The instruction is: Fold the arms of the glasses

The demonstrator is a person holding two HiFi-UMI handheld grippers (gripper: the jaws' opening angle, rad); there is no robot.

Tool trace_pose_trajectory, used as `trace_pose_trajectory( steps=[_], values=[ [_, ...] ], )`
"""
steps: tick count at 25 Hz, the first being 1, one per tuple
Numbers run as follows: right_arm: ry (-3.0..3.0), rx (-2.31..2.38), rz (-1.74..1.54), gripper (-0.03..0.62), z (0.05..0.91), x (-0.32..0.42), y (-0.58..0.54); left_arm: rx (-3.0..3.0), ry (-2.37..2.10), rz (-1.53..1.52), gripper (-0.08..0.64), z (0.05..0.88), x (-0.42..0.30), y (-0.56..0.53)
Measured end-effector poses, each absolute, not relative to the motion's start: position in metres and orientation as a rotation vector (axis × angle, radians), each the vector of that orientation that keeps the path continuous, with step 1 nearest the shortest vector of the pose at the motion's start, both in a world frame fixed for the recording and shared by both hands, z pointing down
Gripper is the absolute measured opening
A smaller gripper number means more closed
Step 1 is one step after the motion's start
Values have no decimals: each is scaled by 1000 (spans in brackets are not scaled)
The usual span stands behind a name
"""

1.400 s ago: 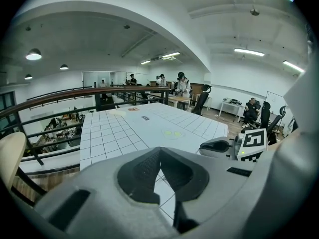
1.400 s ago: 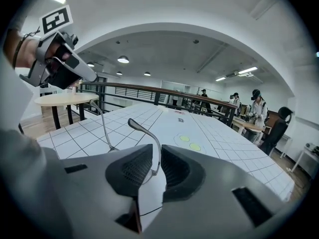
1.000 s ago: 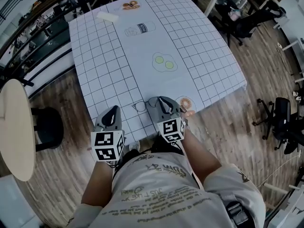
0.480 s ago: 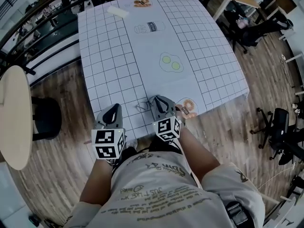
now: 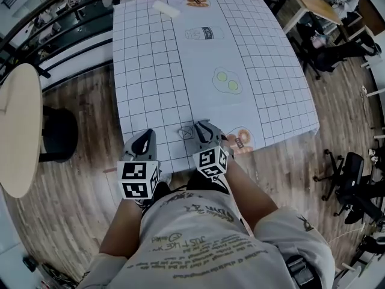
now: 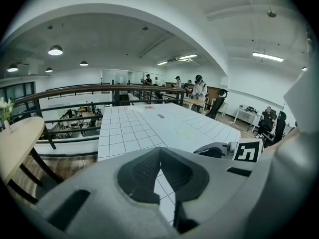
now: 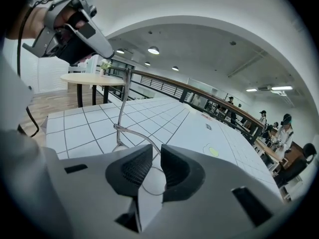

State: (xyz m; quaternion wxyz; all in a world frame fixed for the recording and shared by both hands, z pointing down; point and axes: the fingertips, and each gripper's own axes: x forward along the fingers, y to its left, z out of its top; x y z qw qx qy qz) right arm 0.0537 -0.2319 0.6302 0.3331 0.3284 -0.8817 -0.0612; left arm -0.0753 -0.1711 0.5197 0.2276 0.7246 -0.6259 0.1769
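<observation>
Thin wire-rimmed glasses (image 5: 186,131) lie on the gridded white table (image 5: 150,71) close to its front edge. In the right gripper view one arm of the glasses (image 7: 123,96) stands up from the frame. My right gripper (image 5: 203,127) is at the glasses. Its jaws have just been opening, and a lens rim (image 7: 149,180) shows in the gap between them with the pads not pressing on it. My left gripper (image 5: 145,136) hovers over the table's front edge, left of the glasses. It is shut, with nothing in it (image 6: 160,151).
Printed pictures mark the table: fried eggs (image 5: 227,80), a donut (image 5: 241,138), a jar (image 5: 204,34). A white block (image 5: 166,8) lies at the far end. A round wooden table (image 5: 18,137) stands at the left, office chairs (image 5: 352,188) at the right.
The right gripper has shifted a little and rolled, with the glasses at its tips. The glasses now look more bunched and turned. The left gripper has moved slightly.
</observation>
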Motion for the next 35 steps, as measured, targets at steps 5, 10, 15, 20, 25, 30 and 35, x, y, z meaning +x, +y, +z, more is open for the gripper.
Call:
trace_pose_trajectory(
  steps=[5,10,15,20,25,30,35],
  values=[
    [-2291,799,-184,64,636,49,-227,1980,-1736,482,12,520,-77,-169],
    [-2276,768,-158,63,646,43,-224,1965,-1744,481,12,522,-78,-165],
    [-2272,835,79,63,661,47,-232,1951,-1758,487,12,523,-82,-160],
    [-2272,818,143,63,665,43,-232,1938,-1765,492,12,524,-85,-155],
    [-2272,821,166,63,665,42,-233,1944,-1763,497,12,522,-84,-154],
    [-2269,821,168,63,665,43,-232,1993,-1725,523,12,527,-76,-155],
    [-2279,831,184,61,665,45,-230,2159,-1597,780,13,548,-48,-158]
  ],
)
